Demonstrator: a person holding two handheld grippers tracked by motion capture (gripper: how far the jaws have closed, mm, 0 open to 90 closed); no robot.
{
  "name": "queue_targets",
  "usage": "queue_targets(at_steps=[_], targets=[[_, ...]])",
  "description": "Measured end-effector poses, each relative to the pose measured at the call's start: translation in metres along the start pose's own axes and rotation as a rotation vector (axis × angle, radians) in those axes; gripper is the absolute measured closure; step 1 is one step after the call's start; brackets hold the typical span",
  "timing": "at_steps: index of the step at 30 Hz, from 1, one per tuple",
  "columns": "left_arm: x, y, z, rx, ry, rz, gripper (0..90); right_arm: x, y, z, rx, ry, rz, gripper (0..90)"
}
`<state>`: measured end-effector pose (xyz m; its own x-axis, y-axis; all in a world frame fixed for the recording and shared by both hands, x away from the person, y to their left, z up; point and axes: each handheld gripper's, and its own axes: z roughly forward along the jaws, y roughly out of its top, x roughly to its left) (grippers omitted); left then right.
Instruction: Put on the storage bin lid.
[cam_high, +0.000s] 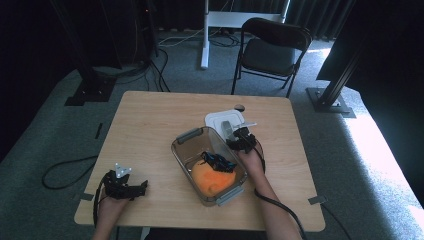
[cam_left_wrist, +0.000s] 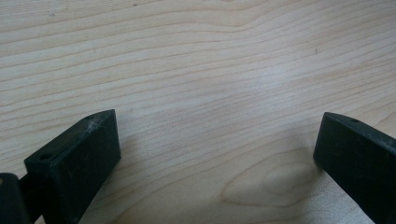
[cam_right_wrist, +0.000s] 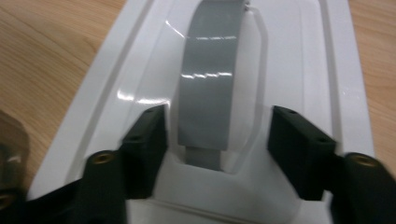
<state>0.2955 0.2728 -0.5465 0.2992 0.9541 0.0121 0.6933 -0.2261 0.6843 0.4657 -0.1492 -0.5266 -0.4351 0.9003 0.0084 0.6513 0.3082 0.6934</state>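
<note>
High view: wooden table (cam_high: 150, 120); clear tub (cam_high: 208, 165) at centre holds something orange (cam_high: 212, 180) with a dark item (cam_high: 218, 162) on top. White lid (cam_high: 222, 119) lies flat just behind the tub, probably set off to keep it open. Right gripper (cam_high: 242, 136) sits at the lid's near edge. Left gripper (cam_high: 124, 186) rests near the front-left corner, well apart, seemingly idle

Left gripper view: jaws spread wide over bare wood (cam_left_wrist: 205, 84), nothing between them

Right gripper view: jaws spread either side of the lid's grey handle (cam_right_wrist: 208, 88), not yet closed on it; placement suggests a grasp to lift the lid (cam_right_wrist: 299, 60)
</note>
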Motion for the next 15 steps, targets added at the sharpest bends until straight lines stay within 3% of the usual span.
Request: queue_targets(at_steps=[4, 6, 8, 15], targets=[[0.0000, 0.0000, 0.0000, 0.000, 0.000, 0.000, 0.9, -0.0019, 0.0008, -0.0004, -0.002, 0.000, 0.020, 49.6], [0.0000, 0.0000, 0.0000, 0.000, 0.000, 0.000, 0.9, -0.0009, 0.0000, 0.0003, 0.001, 0.018, 0.016, 63.5], [0.0000, 0.0000, 0.0000, 0.000, 0.000, 0.000, 0.9, -0.0002, -0.0003, -0.0004, 0.000, 0.018, 0.018, 66.7], [0.0000, 0.0000, 0.0000, 0.000, 0.000, 0.000, 0.9, -0.0025, -0.0031, -0.0088, -0.018, 0.031, 0.031, 67.2]])
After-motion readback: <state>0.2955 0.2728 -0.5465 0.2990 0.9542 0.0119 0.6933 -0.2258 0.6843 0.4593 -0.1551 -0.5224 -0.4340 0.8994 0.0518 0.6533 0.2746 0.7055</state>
